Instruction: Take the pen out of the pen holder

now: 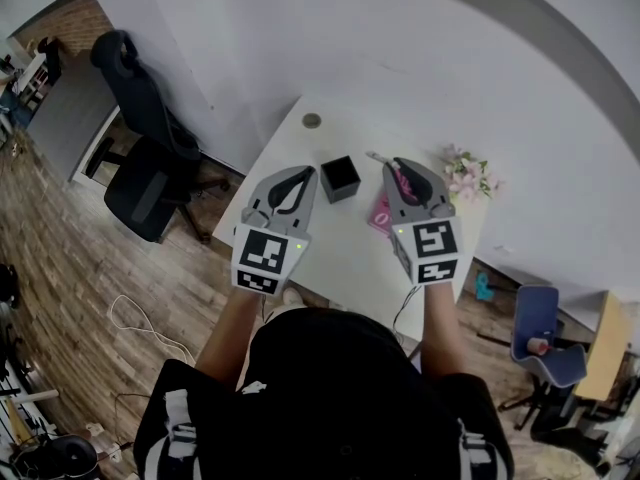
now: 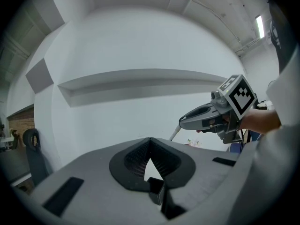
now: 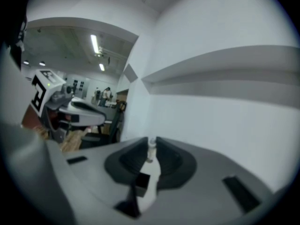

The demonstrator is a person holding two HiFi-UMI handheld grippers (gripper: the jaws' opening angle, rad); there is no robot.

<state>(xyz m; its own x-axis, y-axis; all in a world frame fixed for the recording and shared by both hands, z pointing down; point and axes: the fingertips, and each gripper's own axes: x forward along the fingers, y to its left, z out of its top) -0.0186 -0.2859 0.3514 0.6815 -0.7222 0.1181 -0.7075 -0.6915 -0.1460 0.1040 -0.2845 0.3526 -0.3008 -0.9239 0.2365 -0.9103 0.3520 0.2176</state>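
Observation:
The black square pen holder (image 1: 340, 178) stands on the white table (image 1: 300, 228), between my two grippers and a little ahead of them. My right gripper (image 1: 398, 166) is shut on a thin white pen (image 1: 376, 156), whose end sticks out past the fingertips, to the right of the holder and clear of it. In the right gripper view the pen (image 3: 151, 147) is pinched between the jaw tips. From the left gripper view the right gripper (image 2: 183, 123) and its pen (image 2: 174, 132) hang in the air. My left gripper (image 1: 304, 176) is shut and empty, left of the holder.
A pink object (image 1: 382, 214) lies under the right gripper and a bunch of flowers (image 1: 468, 174) stands at the table's right end. A small round disc (image 1: 312, 121) lies at the far edge. A black office chair (image 1: 145, 158) stands left of the table.

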